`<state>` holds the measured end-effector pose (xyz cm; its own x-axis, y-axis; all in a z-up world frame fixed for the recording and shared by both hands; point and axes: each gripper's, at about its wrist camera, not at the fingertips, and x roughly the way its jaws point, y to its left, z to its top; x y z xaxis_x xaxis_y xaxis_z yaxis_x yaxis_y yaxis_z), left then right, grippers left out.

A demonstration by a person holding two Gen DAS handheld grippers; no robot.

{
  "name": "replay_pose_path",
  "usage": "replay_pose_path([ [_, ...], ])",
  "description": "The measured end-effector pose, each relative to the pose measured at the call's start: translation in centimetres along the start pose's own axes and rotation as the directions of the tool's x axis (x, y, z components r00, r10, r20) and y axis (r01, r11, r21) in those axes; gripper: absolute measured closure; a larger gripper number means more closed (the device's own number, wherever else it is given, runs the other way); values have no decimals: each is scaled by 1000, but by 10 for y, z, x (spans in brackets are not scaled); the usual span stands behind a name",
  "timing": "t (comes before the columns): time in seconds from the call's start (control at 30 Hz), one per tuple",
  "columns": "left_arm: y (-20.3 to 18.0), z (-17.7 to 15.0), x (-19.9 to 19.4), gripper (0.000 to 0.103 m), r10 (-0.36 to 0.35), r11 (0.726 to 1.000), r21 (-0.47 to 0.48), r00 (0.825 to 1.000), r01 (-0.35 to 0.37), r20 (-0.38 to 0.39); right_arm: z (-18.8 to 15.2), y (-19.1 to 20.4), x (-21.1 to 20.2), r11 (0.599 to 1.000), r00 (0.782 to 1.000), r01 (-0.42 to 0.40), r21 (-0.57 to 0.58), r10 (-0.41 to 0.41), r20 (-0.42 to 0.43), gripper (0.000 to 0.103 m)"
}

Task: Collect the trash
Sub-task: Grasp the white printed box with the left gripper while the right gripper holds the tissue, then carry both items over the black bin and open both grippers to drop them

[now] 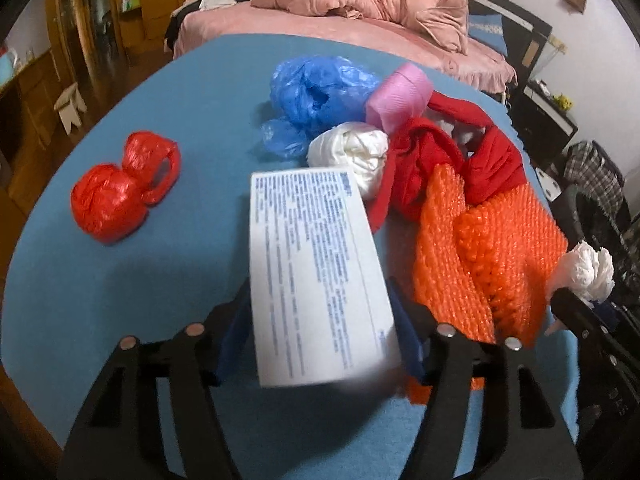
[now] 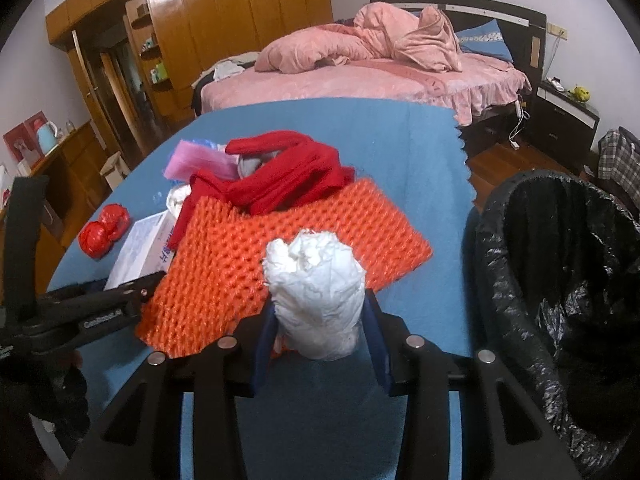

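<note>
My left gripper is shut on a white printed box, with a blue pad against each long side, above the blue table cover. The same box shows at the left of the right wrist view. My right gripper is shut on a crumpled white wad, held over the edge of an orange bubble sheet. A bin lined with a black bag stands open just right of it. On the table lie a red bag ball, a blue bag and a white bag ball.
A pink roll and red cloth lie beside the orange sheet. A bed with pink bedding stands behind the table, a dark nightstand at the right, a wooden wardrobe and a small stool at the left.
</note>
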<state>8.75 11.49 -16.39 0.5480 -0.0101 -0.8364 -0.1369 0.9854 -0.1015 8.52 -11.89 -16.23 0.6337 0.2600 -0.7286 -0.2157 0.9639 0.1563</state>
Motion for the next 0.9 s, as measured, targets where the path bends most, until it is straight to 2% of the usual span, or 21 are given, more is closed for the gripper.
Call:
replay_pose_path([
  [0.17, -2, 2, 5, 36, 12, 1000, 28, 1000, -12, 1, -1, 0, 1, 1000, 1000, -3, 0, 3, -4, 62],
  [0.2, 0, 0, 4, 41, 15, 999, 28, 1000, -15, 2, -2, -1, 1, 1000, 1000, -2, 0, 2, -3, 62],
  [0.37, 8, -2, -3, 45, -19, 1000, 0, 1000, 19, 12, 0, 0, -1, 1000, 1000, -3, -1, 3, 3, 62],
  [0.5, 15, -1, -22, 48, -45, 999, -26, 996, 47, 72, 5, -2, -13, 1000, 999, -3, 8, 3, 35, 62],
  [0.7, 4, 7, -64, 48, -89, 996, -1, 978, 91, 188, 16, -10, -35, 999, 995, 4, 39, -8, 98, 62],
  [0.9, -35, 20, -86, 48, -179, 983, 80, 954, 164, 242, 20, -34, -62, 994, 985, 48, 96, -63, 158, 62],
])
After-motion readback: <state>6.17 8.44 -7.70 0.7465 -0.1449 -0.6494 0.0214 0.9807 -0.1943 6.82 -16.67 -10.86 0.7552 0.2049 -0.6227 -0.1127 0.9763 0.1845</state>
